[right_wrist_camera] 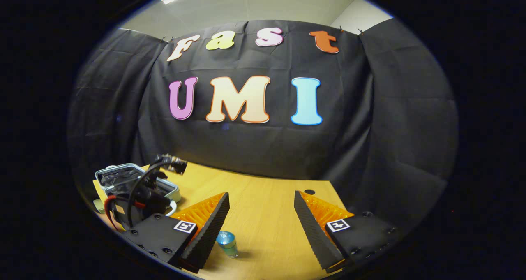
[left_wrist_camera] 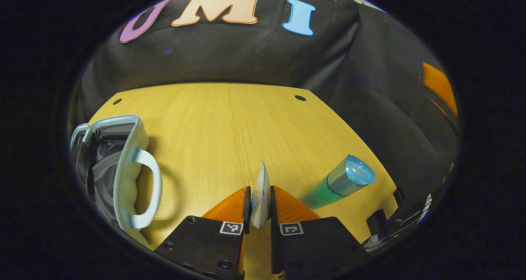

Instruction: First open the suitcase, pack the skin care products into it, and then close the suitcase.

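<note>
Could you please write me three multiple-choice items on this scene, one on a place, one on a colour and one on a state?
1. Where does the small pale blue hard-shell suitcase sit in the left gripper view?
A. left of the left hand-held gripper
B. right of it
C. between its fingers

2. What colour is the cap of the green see-through bottle?
A. red
B. light blue
C. black

3. How does the right hand-held gripper stand?
A. shut on the bottle
B. shut on nothing
C. open

Answers:
1 A: the suitcase lies at the left edge of the wooden table, lid raised.
2 B: the cap is light blue.
3 C: its fingers stand wide apart over bare table, while the left hand-held gripper pinches a thin white sachet.
</note>
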`<state>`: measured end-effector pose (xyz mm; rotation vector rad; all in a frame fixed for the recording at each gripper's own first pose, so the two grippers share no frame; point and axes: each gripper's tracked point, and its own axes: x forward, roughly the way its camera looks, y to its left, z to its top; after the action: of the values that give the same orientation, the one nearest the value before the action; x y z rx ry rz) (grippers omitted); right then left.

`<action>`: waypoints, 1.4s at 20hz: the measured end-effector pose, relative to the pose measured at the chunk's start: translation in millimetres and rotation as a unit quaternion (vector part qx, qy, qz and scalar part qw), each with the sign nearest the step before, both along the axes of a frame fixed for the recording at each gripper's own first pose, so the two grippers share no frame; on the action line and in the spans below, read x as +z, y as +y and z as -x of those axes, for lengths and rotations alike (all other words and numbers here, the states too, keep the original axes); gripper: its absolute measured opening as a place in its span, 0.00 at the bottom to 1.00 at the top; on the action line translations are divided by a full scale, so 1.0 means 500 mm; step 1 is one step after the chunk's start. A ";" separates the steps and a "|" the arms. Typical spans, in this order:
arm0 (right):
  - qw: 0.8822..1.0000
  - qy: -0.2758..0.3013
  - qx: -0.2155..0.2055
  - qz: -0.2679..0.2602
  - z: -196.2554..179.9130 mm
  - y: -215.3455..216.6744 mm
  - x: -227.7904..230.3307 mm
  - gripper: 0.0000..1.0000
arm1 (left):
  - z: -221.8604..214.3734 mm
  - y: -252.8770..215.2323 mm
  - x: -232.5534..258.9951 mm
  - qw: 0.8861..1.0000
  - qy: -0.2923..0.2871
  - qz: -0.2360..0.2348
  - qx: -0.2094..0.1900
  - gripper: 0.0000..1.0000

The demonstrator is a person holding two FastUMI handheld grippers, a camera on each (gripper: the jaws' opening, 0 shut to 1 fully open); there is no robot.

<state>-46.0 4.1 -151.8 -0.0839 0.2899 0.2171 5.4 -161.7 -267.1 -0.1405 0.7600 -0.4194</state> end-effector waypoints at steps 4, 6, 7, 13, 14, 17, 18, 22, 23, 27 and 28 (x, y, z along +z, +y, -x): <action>0.999 0.037 0.034 0.001 0.012 0.044 -0.078 0.99 | -0.010 0.049 0.079 1.000 -0.025 -0.008 0.018 0.18; 0.998 0.051 0.047 0.003 0.020 0.060 -0.114 0.99 | -0.012 0.072 0.119 0.999 -0.037 -0.009 0.031 0.18; 0.997 0.058 0.052 0.004 0.021 0.067 -0.133 0.99 | -0.011 0.084 0.136 0.998 -0.041 -0.007 0.038 0.18; 0.991 0.111 0.070 0.019 0.044 0.079 -0.270 0.99 | 0.004 0.163 0.202 0.995 -0.049 -0.011 0.082 0.18; 0.989 0.124 0.072 0.020 0.051 0.080 -0.298 0.99 | 0.007 0.174 0.206 0.995 -0.052 -0.019 0.087 0.18; 0.985 0.150 0.079 0.016 0.066 0.084 -0.345 0.96 | 0.022 0.226 0.213 0.993 -0.045 -0.038 0.103 0.17; 0.986 0.150 0.078 0.014 0.068 0.083 -0.352 0.92 | 0.026 0.240 0.209 0.992 -0.040 -0.041 0.109 0.17; 0.985 0.153 0.084 -0.001 0.066 0.101 -0.357 0.60 | 0.044 0.295 0.199 0.990 -0.021 -0.057 0.128 0.18; 0.983 0.161 0.085 -0.006 0.056 0.105 -0.365 0.54 | 0.048 0.314 0.196 0.989 -0.015 -0.066 0.133 0.18; 0.972 0.213 0.087 -0.055 0.072 0.140 -0.342 0.44 | 0.066 0.411 0.158 0.983 0.036 -0.103 0.146 0.17; 0.971 0.215 0.087 -0.061 0.075 0.150 -0.318 0.46 | 0.070 0.439 0.142 0.981 0.055 -0.113 0.146 0.17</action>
<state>-83.6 78.8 -310.7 0.0623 0.7027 0.4280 -29.7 57.7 -195.9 -0.0606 0.8763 -0.0445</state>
